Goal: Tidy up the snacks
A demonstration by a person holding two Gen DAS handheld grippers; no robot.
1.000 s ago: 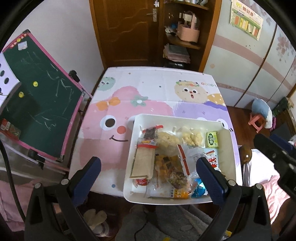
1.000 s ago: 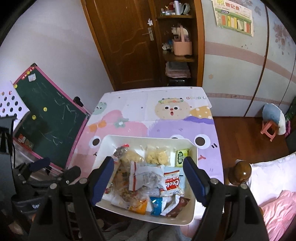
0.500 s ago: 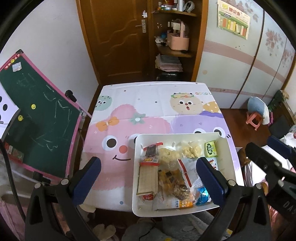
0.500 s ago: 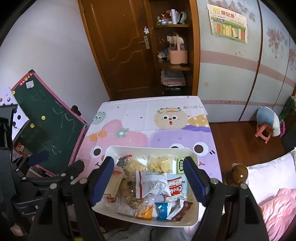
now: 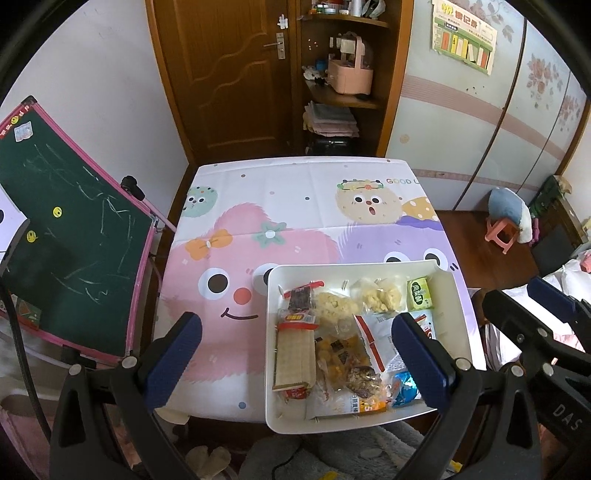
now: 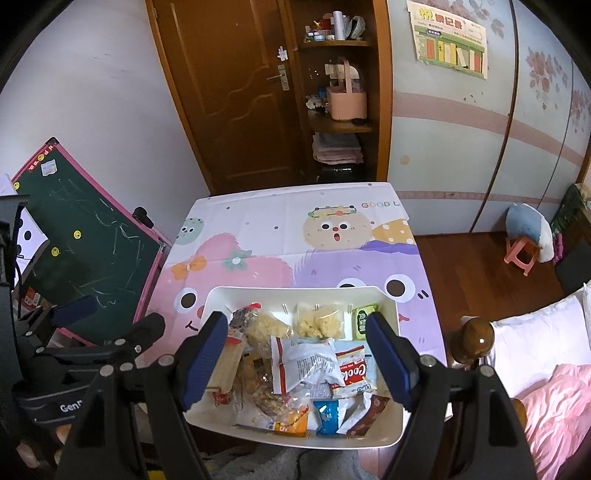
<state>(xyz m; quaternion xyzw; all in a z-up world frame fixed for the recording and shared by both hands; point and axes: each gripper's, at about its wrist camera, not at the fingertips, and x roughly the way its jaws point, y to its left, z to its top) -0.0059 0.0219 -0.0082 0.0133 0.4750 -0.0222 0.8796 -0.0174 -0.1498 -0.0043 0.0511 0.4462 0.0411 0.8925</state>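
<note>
— Where do things stand with the snacks?

— They all lie heaped in the white tray [image 5: 457, 314] at the near edge of the table [image 5: 295, 192]; both my tools hang above it, the left gripper [image 5: 295, 354] spread wide with nothing between its fingers, the right gripper [image 6: 295, 354] likewise agape and empty.

— So which step is this?

— I judge it could be either end; a pile waiting to be sorted, or packets already gathered in; the tray looks the same both ways, so I won't name a move.

— Anything legible?

— A red-and-white packet [image 6: 354, 371] reads "Cool", perhaps with more letters hidden; the tablecloth says "GOOD" and a cut-off letter; the small green packet [image 5: 419, 294] and the wall poster [image 5: 464, 35] carry Chinese characters too small for me to read; the left tool's body shows "Gen" in the right view.
</note>
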